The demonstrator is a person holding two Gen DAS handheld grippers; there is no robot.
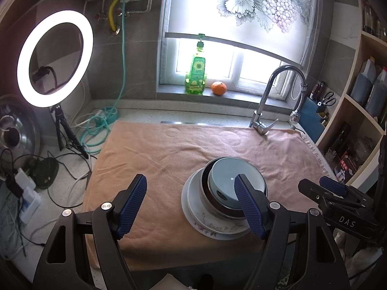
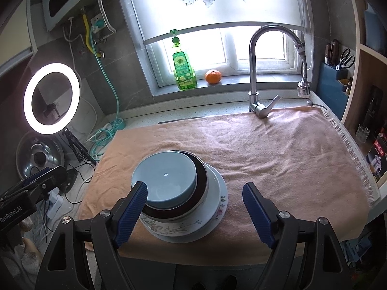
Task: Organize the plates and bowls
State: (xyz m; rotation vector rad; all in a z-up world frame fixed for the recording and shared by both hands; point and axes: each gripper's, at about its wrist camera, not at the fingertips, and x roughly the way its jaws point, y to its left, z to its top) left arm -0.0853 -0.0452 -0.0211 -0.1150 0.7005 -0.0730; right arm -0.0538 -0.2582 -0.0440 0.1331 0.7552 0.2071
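Hovering spread wide, empty: left hand-held gripper [image 1: 191, 205] and right hand-held gripper [image 2: 196, 213], near pale-blue bowl [image 2: 164, 177] nested in dark-lined bowl [image 2: 202, 181], seemingly atop floral plate [image 2: 217, 207] on peach towel [image 2: 290, 157].

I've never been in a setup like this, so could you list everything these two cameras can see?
blue bowl: one, pale blue, topmost, nested in the dark bowl
dark bowl: one, dark brown inside, on the plate
floral plate: one, white, bottom of stack
towel: one, peach, covering the counter
faucet: one, chrome, behind towel
soap bottle: one, green, windowsill
orange: one, beside the bottle
ring light: one, lit, left on tripod
pot lid: one, steel, far left
left tongs: open, empty
right tongs: open, empty
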